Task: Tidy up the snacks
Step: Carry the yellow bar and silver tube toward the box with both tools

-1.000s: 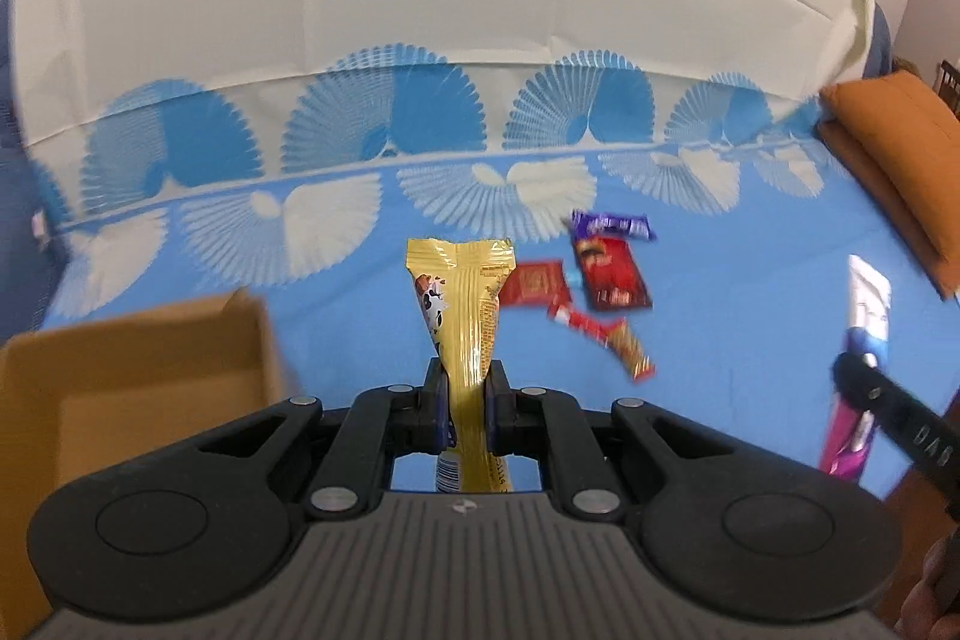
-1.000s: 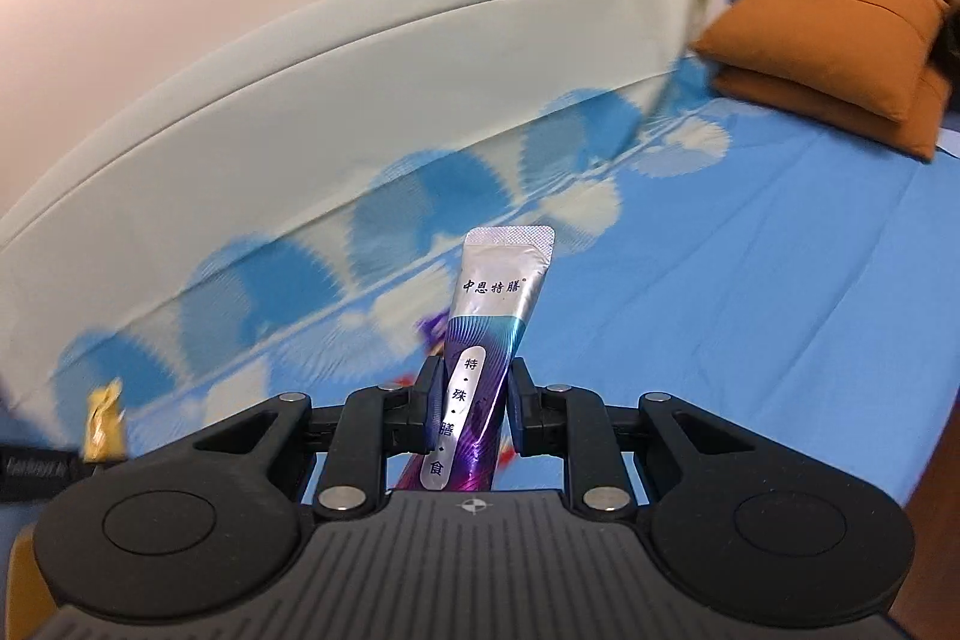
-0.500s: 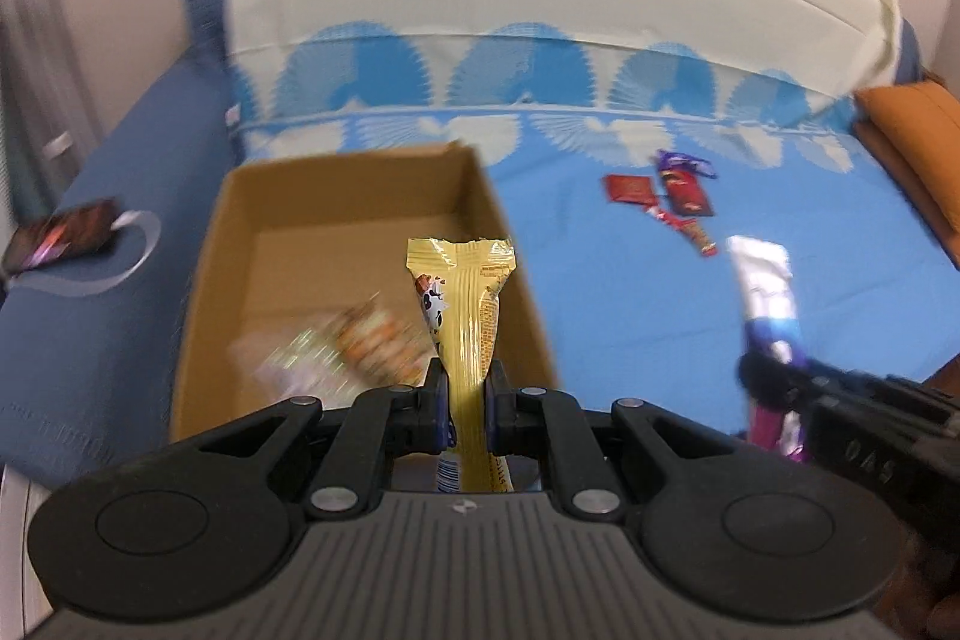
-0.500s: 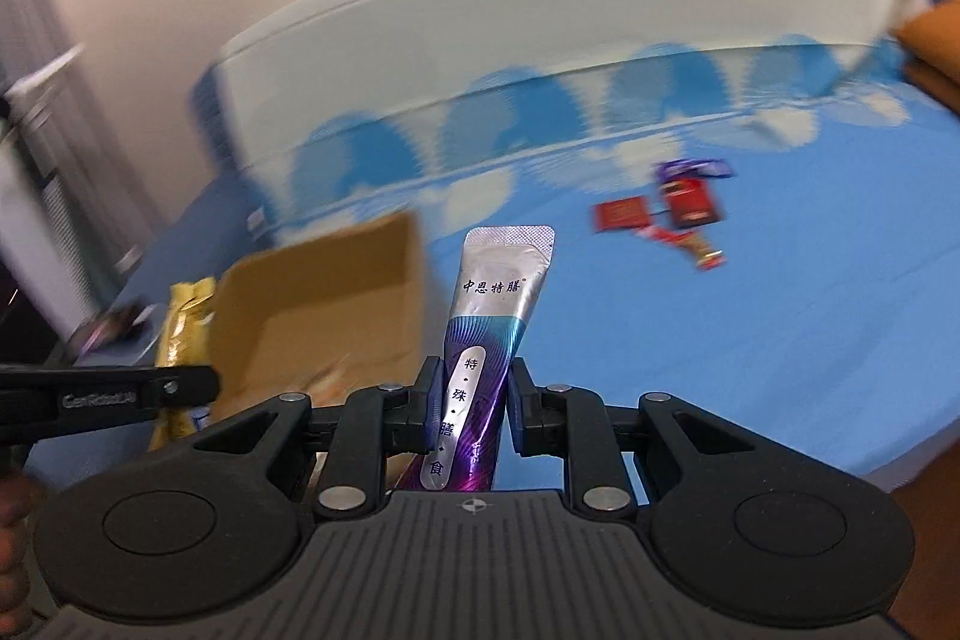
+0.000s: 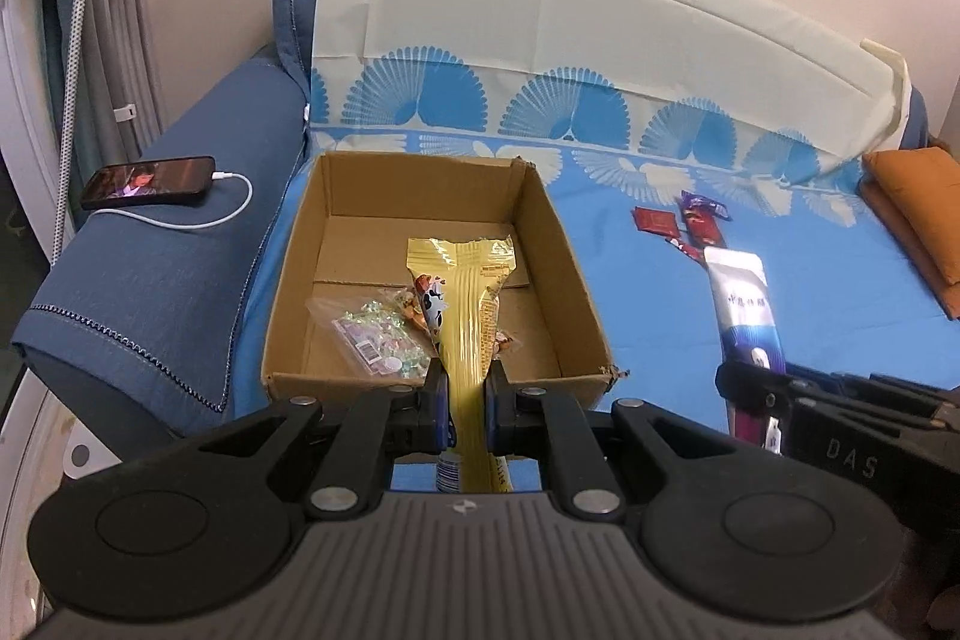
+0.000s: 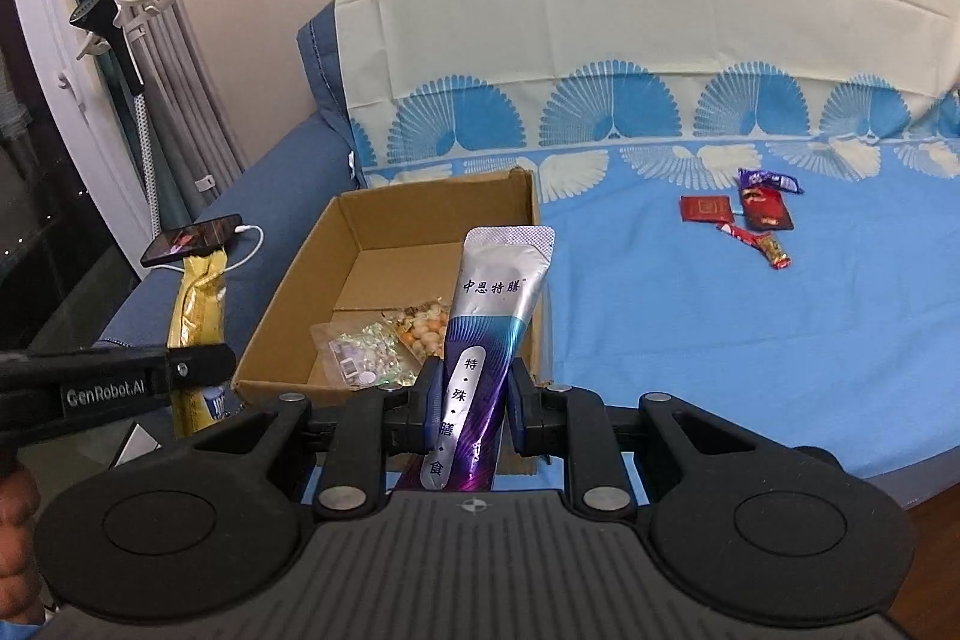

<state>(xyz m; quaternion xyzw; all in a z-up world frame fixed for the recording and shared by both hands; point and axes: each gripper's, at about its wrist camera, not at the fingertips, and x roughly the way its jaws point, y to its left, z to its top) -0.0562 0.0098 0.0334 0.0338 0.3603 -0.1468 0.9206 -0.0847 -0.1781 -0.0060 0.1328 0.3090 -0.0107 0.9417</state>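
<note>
**Both tongs loaded, box just ahead**

L gripper [image 5: 461,409]: fingers clamped on yellow snack pack [image 5: 465,316], which stands upright between them, top crimp fanned out above. R gripper [image 6: 474,400]: fingers clamped on silver-purple sachet [image 6: 489,340], also upright, printed side to the cam.

Cardboard box [image 5: 576,274] sits open, directly ahead of L gripper and just past its fingertips; from R gripper it's ahead and slightly left. Inside, at the near end: clear bag of pale candies [image 5: 372,334] and a 2nd clear bag w/ orange-ish bits [image 6: 423,325], touching each other. Rest of box floor bare cardboard.

In R wrist view, L gripper comes in from the left edge w/ the yellow pack, beside the box's left wall. In L wrist view, R gripper comes in low right w/ the sachet, right of the box.

Loose snacks on blue sheet [image 6: 690,316], well ahead-right of both tongs: red square packet [image 6: 705,208], dark red packet [image 6: 765,211], purple wrapper [image 6: 768,179], red-gold bar [image 6: 759,244], bunched close together.

Phone [image 5: 149,181] w/ white cable [image 5: 198,220] on the blue armrest, left of box. Orange cushion [image 5: 918,208] far right.
</note>
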